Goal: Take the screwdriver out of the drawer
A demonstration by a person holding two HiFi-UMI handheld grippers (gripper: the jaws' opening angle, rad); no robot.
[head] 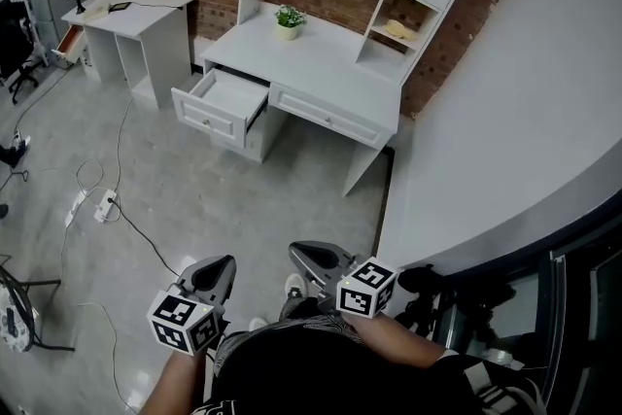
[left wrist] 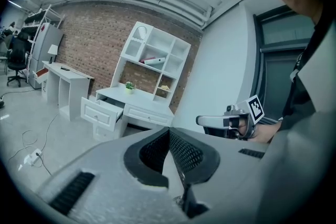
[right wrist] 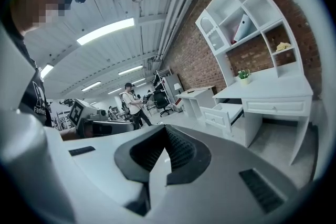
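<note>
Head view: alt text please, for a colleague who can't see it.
A white desk stands across the grey floor with its left drawer pulled open; no screwdriver is visible. The left tongs and right tongs are held low near the person's body, far from it.

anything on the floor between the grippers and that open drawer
Nothing visible does. Only bare floor lies between the left gripper, the right gripper and the open drawer. A power strip lies well off to the left. The screwdriver does not show from here.
</note>
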